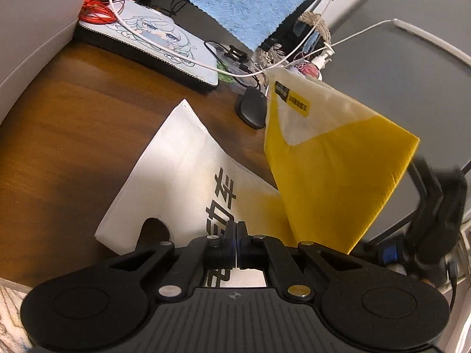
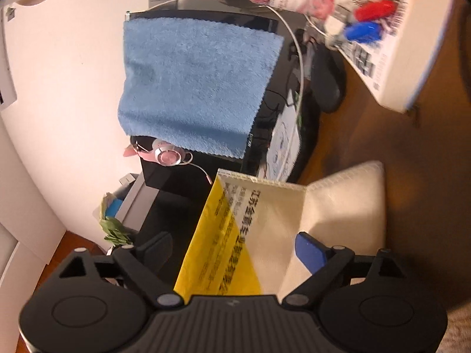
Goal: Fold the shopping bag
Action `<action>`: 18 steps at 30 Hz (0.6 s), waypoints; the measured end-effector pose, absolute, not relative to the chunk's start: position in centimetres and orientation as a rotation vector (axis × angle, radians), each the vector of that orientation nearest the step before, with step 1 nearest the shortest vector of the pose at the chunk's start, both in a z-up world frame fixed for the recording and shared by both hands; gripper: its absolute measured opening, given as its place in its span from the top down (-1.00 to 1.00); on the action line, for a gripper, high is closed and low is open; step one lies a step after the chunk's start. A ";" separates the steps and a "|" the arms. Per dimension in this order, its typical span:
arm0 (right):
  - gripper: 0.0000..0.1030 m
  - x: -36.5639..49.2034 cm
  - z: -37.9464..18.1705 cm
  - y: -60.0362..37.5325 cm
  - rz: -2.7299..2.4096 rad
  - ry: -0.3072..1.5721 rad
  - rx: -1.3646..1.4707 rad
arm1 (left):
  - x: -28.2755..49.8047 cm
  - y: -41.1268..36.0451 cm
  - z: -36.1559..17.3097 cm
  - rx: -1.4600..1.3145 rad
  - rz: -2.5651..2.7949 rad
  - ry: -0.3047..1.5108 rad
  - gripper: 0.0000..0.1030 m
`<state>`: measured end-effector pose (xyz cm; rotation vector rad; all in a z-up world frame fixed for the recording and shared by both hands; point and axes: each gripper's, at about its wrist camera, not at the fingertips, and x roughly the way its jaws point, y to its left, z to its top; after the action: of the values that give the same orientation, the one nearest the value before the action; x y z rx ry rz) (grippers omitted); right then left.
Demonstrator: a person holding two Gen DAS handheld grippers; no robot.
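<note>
White and yellow woven fabric fills the near field: the shopping bag point(image 1: 188, 176) lies across the wooden desk point(image 1: 73, 111), its long axis running from our left gripper point(image 1: 236, 242) out toward 11 o'clock, handle cut-out near us. We hold the left gripper's fingers pressed together on the bag's near edge, a thin sliver of white fabric showing between the pads.

From there a yellow flap point(image 1: 338, 170) stands up off the desk toward 2 o'clock. In the right wrist view that same raised panel passes between the wide-spread fingers of our right gripper point(image 2: 235, 253), one blue pad point(image 2: 312, 253) sitting at 3 o'clock of the fabric; we cannot tell whether anything touches it. We judge the right gripper is the one placed to carry the flap over the flat half, toward 9 or 10 o'clock in the left view, while the left pins the base.

Farther out sit a dark mouse point(image 1: 251, 107), a printed mat point(image 1: 159, 44) and a blue towel point(image 1: 244, 3) draped over a monitor. No containers show their contents.
</note>
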<state>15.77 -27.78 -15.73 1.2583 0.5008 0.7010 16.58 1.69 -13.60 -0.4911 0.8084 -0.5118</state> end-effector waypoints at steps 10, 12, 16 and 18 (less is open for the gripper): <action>0.70 11.9 -14.1 -27.0 0.605 0.552 0.859 | 16.5 1.7 -13.6 -0.493 -0.501 0.807 0.95; 0.70 12.2 -14.3 -26.9 0.602 0.564 0.855 | 16.5 1.7 -13.6 -0.496 -0.501 0.807 0.95; 0.70 12.9 -14.5 -26.1 0.593 0.612 0.818 | 16.6 2.0 -13.7 -0.511 -0.503 0.804 0.95; 0.70 13.1 -14.7 -25.8 0.580 0.636 0.799 | 16.5 2.3 -13.5 -0.518 -0.498 0.796 0.95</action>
<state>13.12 -25.79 -14.68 0.7988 0.6355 0.5803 16.45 2.31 -13.55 -0.5179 0.7961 -0.4978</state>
